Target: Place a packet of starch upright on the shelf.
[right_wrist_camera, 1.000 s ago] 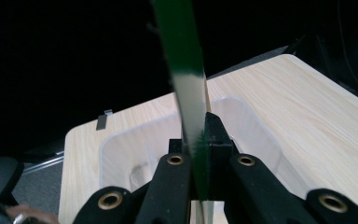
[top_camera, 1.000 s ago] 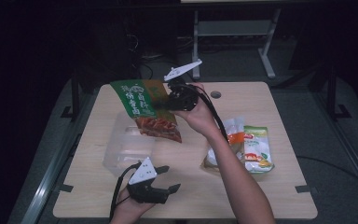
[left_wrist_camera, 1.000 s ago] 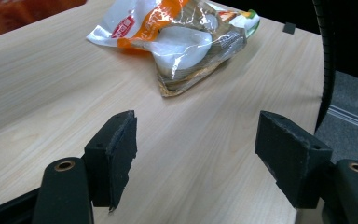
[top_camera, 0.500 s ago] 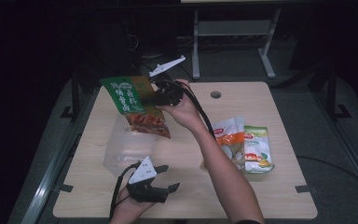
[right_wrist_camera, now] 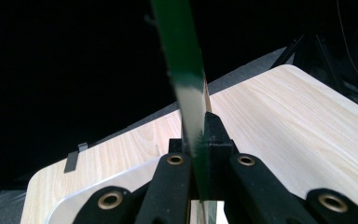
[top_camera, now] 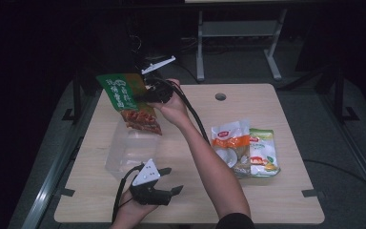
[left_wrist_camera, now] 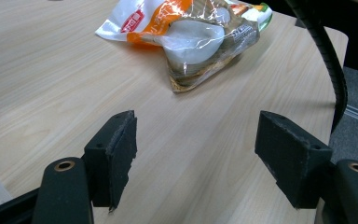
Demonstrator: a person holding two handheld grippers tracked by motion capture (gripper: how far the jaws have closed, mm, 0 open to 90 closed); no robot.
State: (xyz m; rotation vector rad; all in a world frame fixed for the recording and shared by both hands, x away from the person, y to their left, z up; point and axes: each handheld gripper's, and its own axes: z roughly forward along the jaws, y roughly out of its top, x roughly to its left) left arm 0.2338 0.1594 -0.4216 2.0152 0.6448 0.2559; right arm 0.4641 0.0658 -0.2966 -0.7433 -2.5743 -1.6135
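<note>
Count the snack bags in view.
3. The green bag hangs from the right claw above the clear bin; the orange bag and green-edged bag lie on the table's right side.

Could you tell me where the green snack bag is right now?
In the high view, the green bag hangs from the right tool, above the clear bin at the table's far left.

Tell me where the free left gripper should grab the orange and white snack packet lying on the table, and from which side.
Take the orange and white packet by its flat sealed end, the corner nearest the left gripper, probably coming in low from the person's side. It lies flat and bulges in the middle, partly overlapping the green packet, so the thin edge suits the open jaws best.
</note>
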